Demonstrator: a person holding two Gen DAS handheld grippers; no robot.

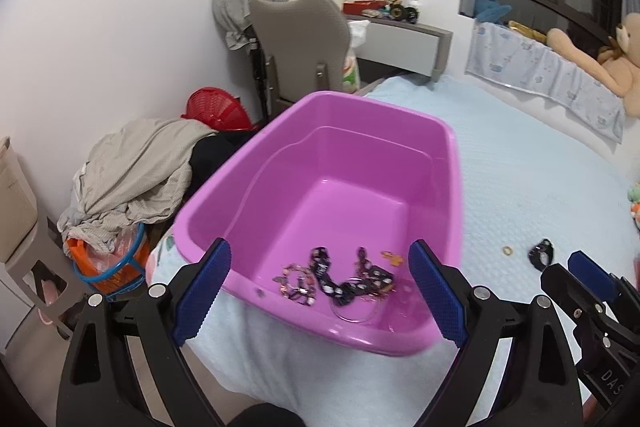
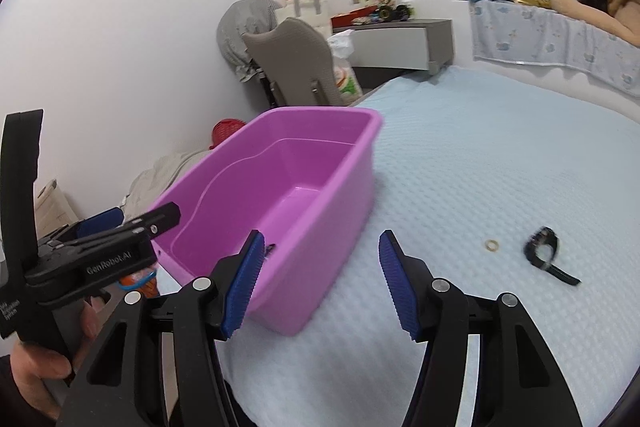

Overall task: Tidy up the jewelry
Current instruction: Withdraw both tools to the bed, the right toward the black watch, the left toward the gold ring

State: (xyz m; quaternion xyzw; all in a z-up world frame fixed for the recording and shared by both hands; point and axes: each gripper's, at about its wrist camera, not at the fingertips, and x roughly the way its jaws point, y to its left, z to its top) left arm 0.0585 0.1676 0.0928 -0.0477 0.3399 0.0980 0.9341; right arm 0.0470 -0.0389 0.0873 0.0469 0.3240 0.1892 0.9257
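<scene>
1. The left gripper (image 1: 320, 291) stands wide apart with nothing between its blue pads; the right gripper (image 2: 320, 285) is likewise spread, empty, above the pale blue bedspread (image 2: 480, 167).
2. Seen from the right wrist, the left tool's black body reads "GenRobot.AI"; a hand (image 2: 40, 359) grips its handle. In the left wrist view the right tool's side shows the letters "DAS", cut off at the edge.
3. The pink tub (image 1: 448, 155) sits at the bed's near corner; a tangle of jewelry (image 1: 340, 281) lies on its floor at the near end.
4. Right of the tub, on the bedspread, lie a small gold ring (image 2: 491, 245) and, just beyond, a black watch (image 2: 544, 251).
5. Further off: a grey chair (image 1: 300, 39) and a plush bear (image 1: 616, 63).
</scene>
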